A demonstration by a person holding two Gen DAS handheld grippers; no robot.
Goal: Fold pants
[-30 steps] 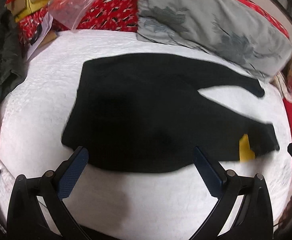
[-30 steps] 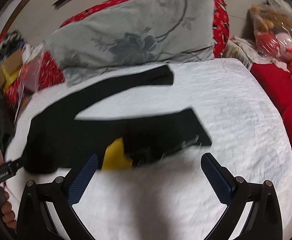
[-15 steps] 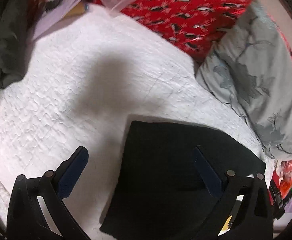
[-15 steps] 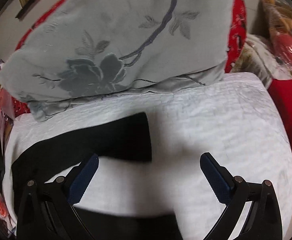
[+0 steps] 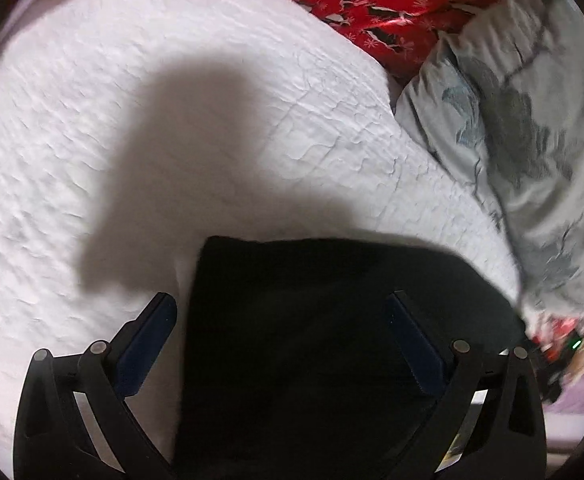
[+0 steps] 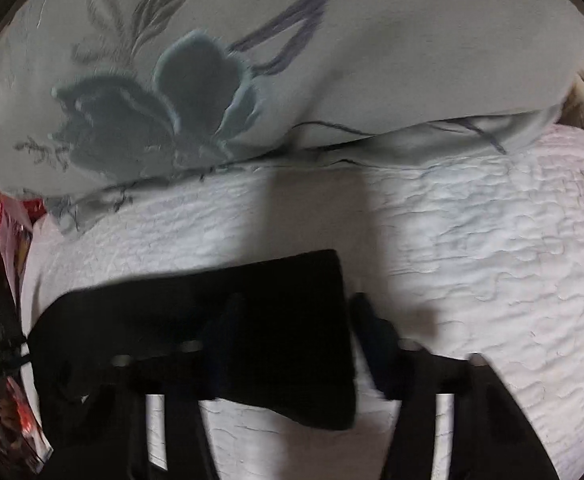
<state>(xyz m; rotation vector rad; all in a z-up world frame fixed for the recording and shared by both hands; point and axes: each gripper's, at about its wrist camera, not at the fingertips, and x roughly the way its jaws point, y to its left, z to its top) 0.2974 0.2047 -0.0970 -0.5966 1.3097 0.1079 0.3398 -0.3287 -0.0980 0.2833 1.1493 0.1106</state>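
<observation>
Grippers brought down onto the black pants (image 5: pixel 331 320)

The wide view was exchanged for close corners on the white quilt (image 5: pixel 172 140); left gripper (image 5: pixel 280 336) was spread open, right gripper (image 6: pixel 292 332) narrowing around the hem; grasping was judged imminent.

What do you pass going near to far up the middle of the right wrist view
right hand-held gripper → black pants → white quilted bedspread → grey floral pillow
</observation>
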